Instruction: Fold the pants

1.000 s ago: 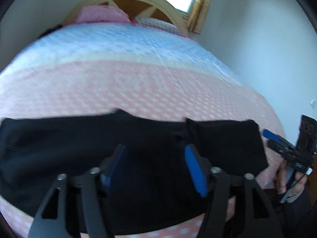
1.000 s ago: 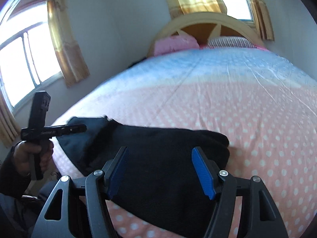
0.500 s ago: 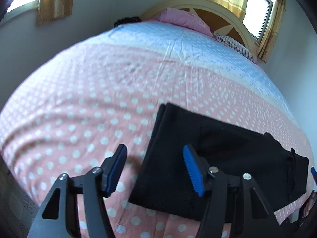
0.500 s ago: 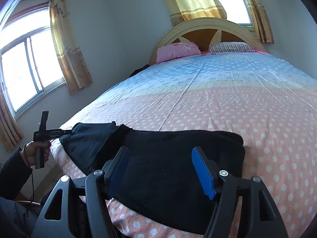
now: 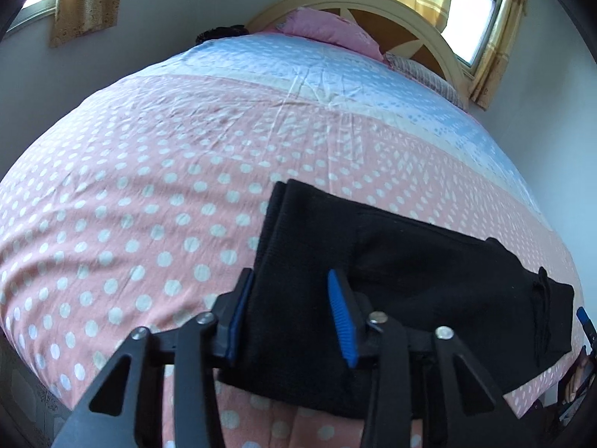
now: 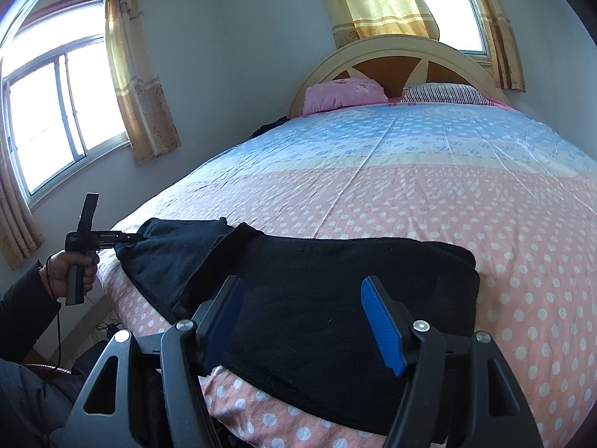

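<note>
Left gripper (image 5: 289,310): fingers parted, straddling the left end of the black pants (image 5: 391,291), possibly touching the cloth. Right gripper (image 6: 302,321): fingers spread wide above the pants' right end. Pants laid folded along the near edge of the polka-dot bed (image 6: 429,194). Pink pillow (image 6: 345,94) seen at the headboard.

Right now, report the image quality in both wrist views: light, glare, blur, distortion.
Left wrist view: heavy fisheye bulges the bed; black pants swallow detail; window blown out. Right wrist view: sharp, daylit; side window overexposed; pants show texture; corners vignetted.
</note>
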`<state>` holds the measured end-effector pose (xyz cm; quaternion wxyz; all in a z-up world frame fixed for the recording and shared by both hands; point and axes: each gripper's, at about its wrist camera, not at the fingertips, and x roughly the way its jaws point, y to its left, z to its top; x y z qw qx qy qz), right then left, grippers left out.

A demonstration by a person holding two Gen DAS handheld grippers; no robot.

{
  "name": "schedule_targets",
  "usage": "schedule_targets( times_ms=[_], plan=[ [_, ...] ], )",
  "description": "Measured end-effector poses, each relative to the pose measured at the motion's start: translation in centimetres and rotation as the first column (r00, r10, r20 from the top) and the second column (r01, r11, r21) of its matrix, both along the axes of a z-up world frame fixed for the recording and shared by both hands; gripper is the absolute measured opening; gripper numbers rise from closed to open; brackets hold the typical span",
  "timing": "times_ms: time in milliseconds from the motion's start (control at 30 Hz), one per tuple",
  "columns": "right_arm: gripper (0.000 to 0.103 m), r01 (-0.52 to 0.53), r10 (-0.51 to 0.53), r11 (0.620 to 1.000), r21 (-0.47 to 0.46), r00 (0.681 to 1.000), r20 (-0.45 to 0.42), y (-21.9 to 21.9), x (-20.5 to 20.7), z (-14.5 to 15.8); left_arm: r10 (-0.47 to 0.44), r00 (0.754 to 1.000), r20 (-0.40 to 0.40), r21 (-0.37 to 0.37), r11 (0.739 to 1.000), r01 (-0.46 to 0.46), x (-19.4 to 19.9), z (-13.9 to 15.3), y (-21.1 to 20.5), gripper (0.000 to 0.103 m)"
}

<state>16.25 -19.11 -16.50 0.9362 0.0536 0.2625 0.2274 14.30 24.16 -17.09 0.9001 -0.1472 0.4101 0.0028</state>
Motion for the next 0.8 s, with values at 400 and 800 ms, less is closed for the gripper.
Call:
schedule_targets(
  times_ms=[400, 800],
  plan=[
    [0.067, 0.032, -0.032, 0.999, 0.008, 0.999, 0.014, -0.6, -0.1, 0.2, -0.009, 0.995, 0.102, -0.129, 0.991, 0.022, -1.7, 4.5, 0.4, 0.012],
    [0.067, 0.148, -0.152, 0.987, 0.067, 0.987, 0.050, -3.9, -0.4, 1.8, -0.280, 0.935, 0.216, -0.177, 0.931, 0.320, -1.8, 12.2, -12.6, 0.010]
  ],
)
